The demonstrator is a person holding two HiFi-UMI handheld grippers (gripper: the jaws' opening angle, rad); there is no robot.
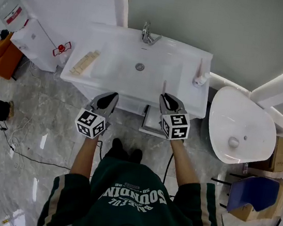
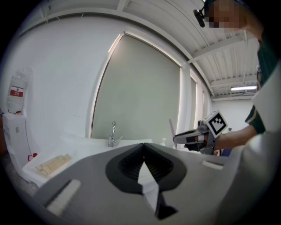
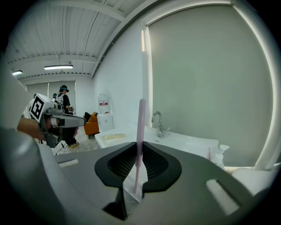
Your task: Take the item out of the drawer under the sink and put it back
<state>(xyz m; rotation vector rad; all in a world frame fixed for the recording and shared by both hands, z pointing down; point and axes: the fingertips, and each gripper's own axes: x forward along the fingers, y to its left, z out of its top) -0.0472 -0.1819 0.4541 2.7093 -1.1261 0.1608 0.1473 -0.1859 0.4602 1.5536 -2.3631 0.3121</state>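
I stand before a white sink vanity point(image 1: 194, 109). A drawer point(image 1: 153, 123) below its counter is pulled out a little, just under my right gripper. My right gripper point(image 1: 163, 97) is shut on a thin pink stick point(image 3: 141, 132), which stands upright between the pads and rises above the jaws. The stick point(image 1: 164, 87) shows over the counter's front edge in the head view. My left gripper point(image 1: 114, 96) hovers at the vanity's front, left of the drawer, its jaws point(image 2: 143, 146) closed tip to tip with nothing in them. The drawer's inside is hidden.
A faucet point(image 1: 148, 34) stands behind the basin point(image 1: 140, 67), a pump bottle point(image 1: 201, 77) at the counter's right, a beige pack point(image 1: 85, 61) at its left. A toilet point(image 1: 239, 126) is close on the right, a white dispenser point(image 1: 34, 42) left. Cables point(image 1: 17, 144) lie on the floor.
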